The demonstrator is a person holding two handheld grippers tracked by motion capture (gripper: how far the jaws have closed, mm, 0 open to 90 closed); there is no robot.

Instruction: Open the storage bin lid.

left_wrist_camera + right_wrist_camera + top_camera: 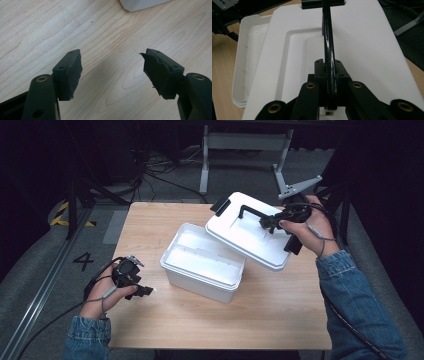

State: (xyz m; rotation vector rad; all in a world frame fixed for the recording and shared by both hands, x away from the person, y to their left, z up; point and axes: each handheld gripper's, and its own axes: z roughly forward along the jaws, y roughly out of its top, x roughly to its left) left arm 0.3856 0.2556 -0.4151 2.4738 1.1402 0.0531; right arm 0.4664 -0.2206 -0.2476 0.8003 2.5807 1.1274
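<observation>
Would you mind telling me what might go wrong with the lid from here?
The right gripper holds the white lid only by its thin black handle, so the tilted lid could swing or slip. Its low edge overlaps the open box and might knock it. The left gripper is open, apart from the box, not steadying it.

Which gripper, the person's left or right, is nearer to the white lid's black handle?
Right. The right gripper is shut on the black handle of the white lid, holding it tilted over the open white box. The left gripper hangs open over the table, beside the box.
</observation>
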